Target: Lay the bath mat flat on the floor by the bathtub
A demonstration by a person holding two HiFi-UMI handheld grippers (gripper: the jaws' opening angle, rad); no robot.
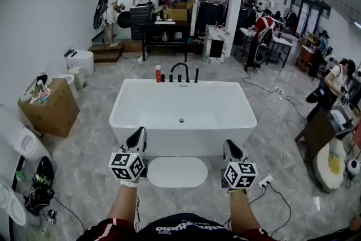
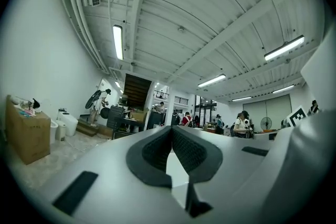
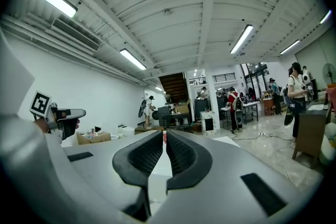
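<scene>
The white oval bath mat (image 1: 177, 171) lies flat on the grey marble floor, right in front of the white bathtub (image 1: 183, 143). My left gripper (image 1: 139, 134) hovers over the mat's left end, pointing at the tub wall, and nothing is in it. My right gripper (image 1: 229, 146) hovers just past the mat's right end, also holding nothing. In the left gripper view the left gripper (image 2: 171, 129) has its pads meeting at the tips. The right gripper (image 3: 165, 135) shows only a thin slit between its pads in the right gripper view.
A black faucet (image 1: 180, 71) and a red bottle (image 1: 158, 73) stand on the tub's far rim. A cardboard box (image 1: 49, 109) and a toilet (image 1: 23, 144) are at the left. A power strip with cables (image 1: 265, 180) lies at the right. Several people work at the back.
</scene>
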